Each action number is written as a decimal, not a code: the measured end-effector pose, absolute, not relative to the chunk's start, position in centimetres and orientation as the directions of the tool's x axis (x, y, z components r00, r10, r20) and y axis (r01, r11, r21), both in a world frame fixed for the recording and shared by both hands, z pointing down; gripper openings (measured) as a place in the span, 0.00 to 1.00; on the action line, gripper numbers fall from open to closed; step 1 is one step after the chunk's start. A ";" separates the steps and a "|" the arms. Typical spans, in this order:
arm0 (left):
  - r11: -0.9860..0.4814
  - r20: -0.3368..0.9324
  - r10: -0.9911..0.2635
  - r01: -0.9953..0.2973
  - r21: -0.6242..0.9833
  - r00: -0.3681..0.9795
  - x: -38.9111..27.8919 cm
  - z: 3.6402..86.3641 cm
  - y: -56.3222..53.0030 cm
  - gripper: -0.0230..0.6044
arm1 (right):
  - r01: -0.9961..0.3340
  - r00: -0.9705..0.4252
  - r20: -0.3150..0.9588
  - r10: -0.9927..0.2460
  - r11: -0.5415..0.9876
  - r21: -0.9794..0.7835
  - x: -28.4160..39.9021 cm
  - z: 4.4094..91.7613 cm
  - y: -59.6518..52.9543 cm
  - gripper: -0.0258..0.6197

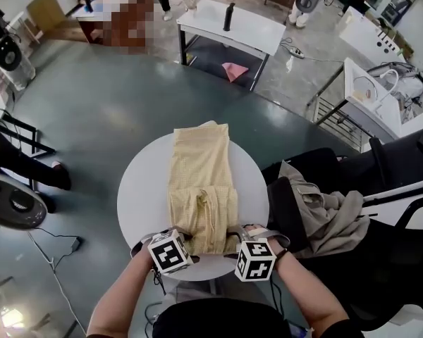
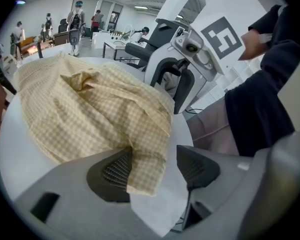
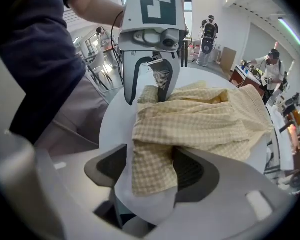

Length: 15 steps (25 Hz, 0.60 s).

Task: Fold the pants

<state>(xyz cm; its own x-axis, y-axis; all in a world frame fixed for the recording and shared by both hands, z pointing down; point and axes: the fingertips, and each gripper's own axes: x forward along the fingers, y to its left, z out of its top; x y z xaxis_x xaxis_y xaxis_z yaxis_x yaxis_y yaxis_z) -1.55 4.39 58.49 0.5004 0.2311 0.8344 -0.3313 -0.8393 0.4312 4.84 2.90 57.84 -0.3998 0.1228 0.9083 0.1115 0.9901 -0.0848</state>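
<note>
Pale yellow checked pants [image 1: 201,182] lie lengthwise on a round white table [image 1: 141,189], with their near end doubled over in loose folds. My left gripper [image 1: 185,243] and right gripper [image 1: 237,243] sit side by side at that near end, by the table's front edge. In the left gripper view, my left gripper [image 2: 152,169] is open. A corner of the pants [image 2: 145,169] rests loosely against one pad. In the right gripper view, my right gripper [image 3: 150,170] is open too. A flap of the pants [image 3: 152,171] hangs between its pads, unpinched.
A dark chair [image 1: 381,210] draped with a grey-beige garment [image 1: 324,213] stands close on the right of the table. A white rectangular table [image 1: 233,27] with a black bottle [image 1: 229,16] is farther back. A round device [image 1: 10,203] and cables lie on the floor at left.
</note>
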 end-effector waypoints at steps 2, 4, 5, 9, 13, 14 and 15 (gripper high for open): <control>-0.832 0.836 0.215 -0.353 0.428 0.505 -1.4 58.6 4.2 0.48 | 0.114 -0.397 0.912 0.106 0.991 -0.065 4.9 58.2 2.9 0.48; -0.832 0.840 0.214 -0.357 0.424 0.499 -1.4 58.6 4.2 0.47 | 0.109 -0.395 0.913 0.102 0.992 -0.063 4.9 58.3 2.9 0.48; -0.836 0.841 0.220 -0.349 0.424 0.494 -1.5 58.6 4.2 0.47 | 0.106 -0.395 0.913 0.100 0.992 -0.063 4.9 58.3 2.8 0.47; -0.868 0.844 0.229 -0.291 0.403 0.486 -1.8 58.6 4.6 0.47 | 0.101 -0.401 0.912 0.081 0.994 -0.044 4.8 58.2 2.3 0.40; -0.887 0.836 0.200 -0.268 0.376 0.511 -1.9 58.8 4.5 0.47 | 0.071 -0.419 0.905 0.075 0.996 -0.050 4.7 58.2 1.8 0.34; -0.887 0.836 0.190 -0.276 0.371 0.514 -1.9 58.9 4.3 0.47 | 0.041 -0.431 0.898 0.086 0.996 -0.075 4.7 58.1 1.6 0.32; -0.887 0.841 0.177 -0.287 0.362 0.512 -2.0 58.9 4.2 0.44 | 0.005 -0.445 0.890 0.102 0.994 -0.111 4.7 57.9 1.4 0.29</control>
<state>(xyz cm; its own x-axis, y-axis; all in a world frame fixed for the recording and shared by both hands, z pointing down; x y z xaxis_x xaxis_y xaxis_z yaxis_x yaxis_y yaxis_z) -1.96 4.18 58.91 0.5118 0.1772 0.8406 -0.2868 -0.8871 0.3616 4.70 1.42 57.86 -0.4452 0.1019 0.8896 0.0052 0.9938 -0.1112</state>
